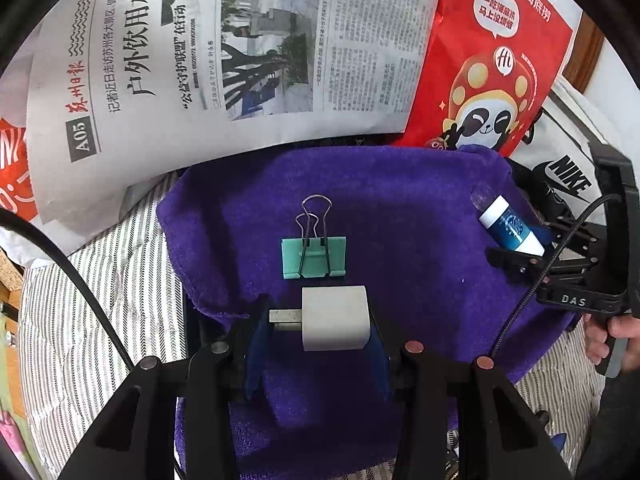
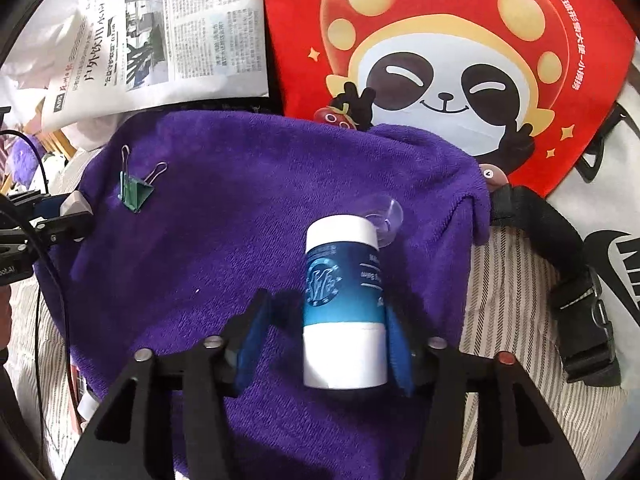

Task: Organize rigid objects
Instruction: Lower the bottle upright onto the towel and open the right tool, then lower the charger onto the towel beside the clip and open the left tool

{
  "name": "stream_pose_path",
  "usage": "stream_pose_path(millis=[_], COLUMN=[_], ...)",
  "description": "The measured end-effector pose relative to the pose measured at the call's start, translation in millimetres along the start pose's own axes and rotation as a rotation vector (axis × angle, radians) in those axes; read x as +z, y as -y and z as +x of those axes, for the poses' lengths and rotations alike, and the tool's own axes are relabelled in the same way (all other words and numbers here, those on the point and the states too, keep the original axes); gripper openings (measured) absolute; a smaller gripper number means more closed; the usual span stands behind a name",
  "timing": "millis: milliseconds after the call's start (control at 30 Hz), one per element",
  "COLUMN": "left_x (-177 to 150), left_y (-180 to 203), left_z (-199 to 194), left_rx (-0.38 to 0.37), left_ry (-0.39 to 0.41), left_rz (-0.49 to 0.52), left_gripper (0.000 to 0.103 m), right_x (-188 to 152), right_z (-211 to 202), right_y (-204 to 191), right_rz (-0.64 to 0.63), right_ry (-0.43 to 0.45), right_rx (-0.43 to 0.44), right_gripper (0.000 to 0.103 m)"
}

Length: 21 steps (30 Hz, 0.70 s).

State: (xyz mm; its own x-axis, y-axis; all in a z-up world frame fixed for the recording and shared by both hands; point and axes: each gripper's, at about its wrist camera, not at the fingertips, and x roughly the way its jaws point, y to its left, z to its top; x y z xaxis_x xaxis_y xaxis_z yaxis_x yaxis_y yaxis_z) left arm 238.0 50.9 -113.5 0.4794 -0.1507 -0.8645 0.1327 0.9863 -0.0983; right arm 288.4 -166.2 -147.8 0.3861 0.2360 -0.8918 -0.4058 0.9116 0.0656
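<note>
Tube [image 2: 344, 308], blue label, lettering illegible

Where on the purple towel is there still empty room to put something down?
The middle of the towel is bare, between the green clip and the blue tube. The near left part is bare too. It is crowded by the tube, where a clear suction cup lies.

The middle of the purple towel [image 2: 248, 216] lay free between the green binder clip [image 2: 136, 194] and the blue-white bottle [image 2: 344, 304]. Behind it, the newspaper [image 1: 224, 60] and the red bag [image 2: 460, 40] closed the way.
</note>
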Motion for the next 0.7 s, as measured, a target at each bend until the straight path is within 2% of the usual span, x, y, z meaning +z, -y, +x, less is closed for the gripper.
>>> stream_pose_path(millis=[167, 433, 567, 700], left_x=[-1, -1, -2, -4], left_y=[5, 6, 11, 24], left_z=[6, 20, 26, 32], left_rx=[0.010, 0.039, 0.059, 0.113], left_ry=[-0.011, -0.010, -0.003, 0.001], left_rz=[0.020, -0.013, 0.006, 0.063], left_gripper=[0.042, 0.042, 0.042, 0.042], right_x=[4, 7, 8, 7], right_z=[-15, -53, -65, -68], right_y=[0, 11, 15, 10], right_rz=[0.004, 0.024, 0.016, -0.008], right_ry=[0.023, 0.093, 0.112, 0.116], right_rx=[-0.012, -0.018, -0.004, -0.012], right_gripper=[0.061, 0.066, 0.066, 0.066])
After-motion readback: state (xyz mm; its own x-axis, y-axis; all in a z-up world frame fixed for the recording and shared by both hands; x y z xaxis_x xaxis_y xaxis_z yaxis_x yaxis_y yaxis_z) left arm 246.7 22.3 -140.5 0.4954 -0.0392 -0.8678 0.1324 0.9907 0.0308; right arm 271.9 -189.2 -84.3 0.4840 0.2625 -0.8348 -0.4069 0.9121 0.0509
